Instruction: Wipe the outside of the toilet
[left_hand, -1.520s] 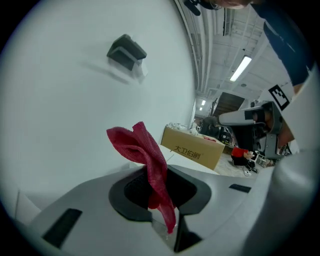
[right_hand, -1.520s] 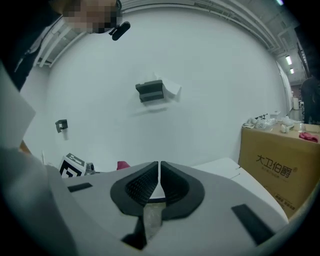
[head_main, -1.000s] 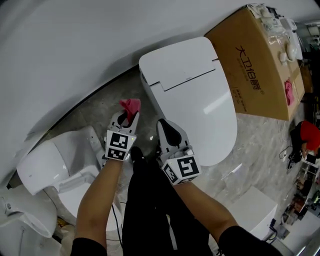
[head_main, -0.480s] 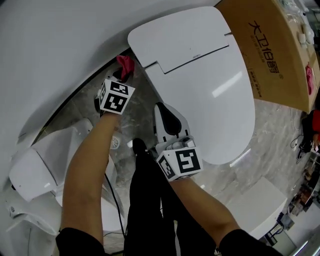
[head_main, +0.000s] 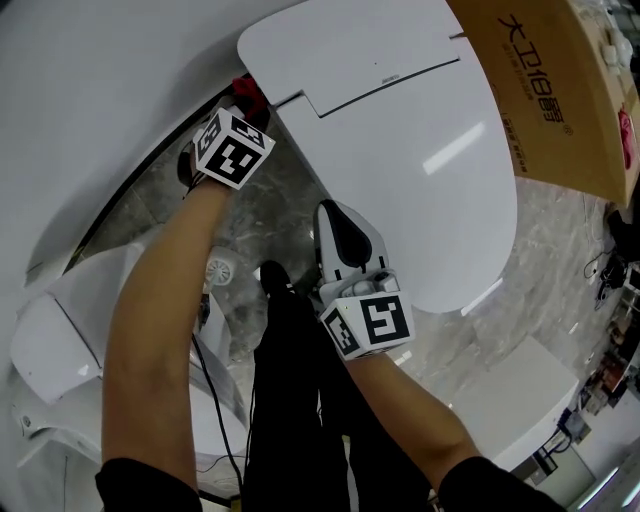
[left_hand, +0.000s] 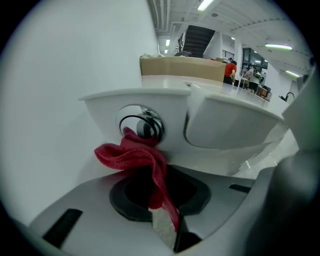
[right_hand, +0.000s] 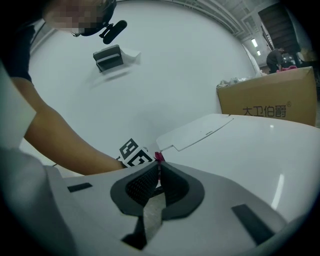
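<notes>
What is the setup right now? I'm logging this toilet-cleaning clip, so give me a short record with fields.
left gripper: shut on the red cloth, at the toilet's rear corner by the wall
red cloth: bunched end against a round chrome fitting on the toilet's side
toilet: white, lid closed
right gripper: shut, empty, beside the toilet's near edge
cardboard box: beyond the toilet

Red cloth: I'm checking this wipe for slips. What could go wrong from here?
The left gripper pinches only a thin strip of the cloth; rubbing may pull it free. The cloth bunches against the chrome button on the toilet, so pressing could trigger it. The gripper works close to the wall and might knock it.
</notes>
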